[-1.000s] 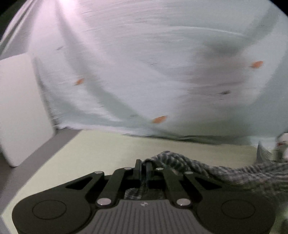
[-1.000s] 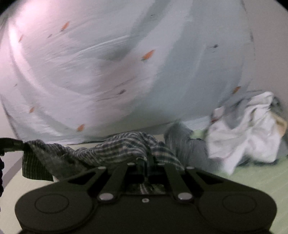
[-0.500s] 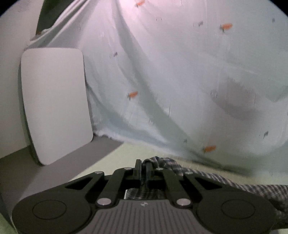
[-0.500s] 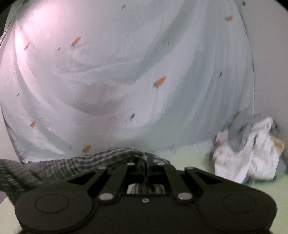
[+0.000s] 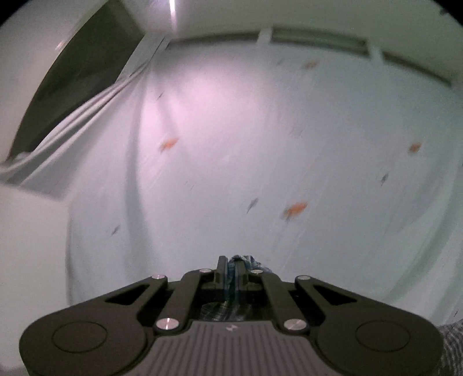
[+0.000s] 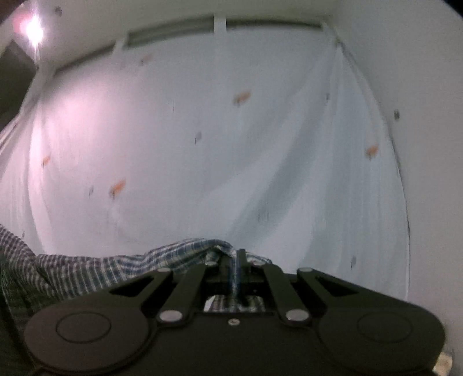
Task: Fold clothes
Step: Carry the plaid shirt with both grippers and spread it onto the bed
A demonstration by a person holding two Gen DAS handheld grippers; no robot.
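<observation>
The left gripper (image 5: pixel 235 264) has its fingers pressed together on a fold of the checked shirt (image 6: pixel 95 270), a blue-and-white plaid cloth that bunches up between the finger tips and shows again under the linkage. The right gripper (image 6: pixel 238 257) pinches the same shirt in the same way, its fingers closed on a raised ridge of the cloth. In the right wrist view the shirt runs off from the fingers to the left edge of the picture, sagging a little on the way; in the left wrist view a corner of it shows at the lower right edge. Both grippers point at a pale sheet (image 5: pixel 260 162) printed with small orange and grey marks, hung from a rail (image 6: pixel 179 29) near the ceiling. Both views are blurred. A bright lamp (image 6: pixel 34 26) glares at the upper left of the right wrist view.
</observation>
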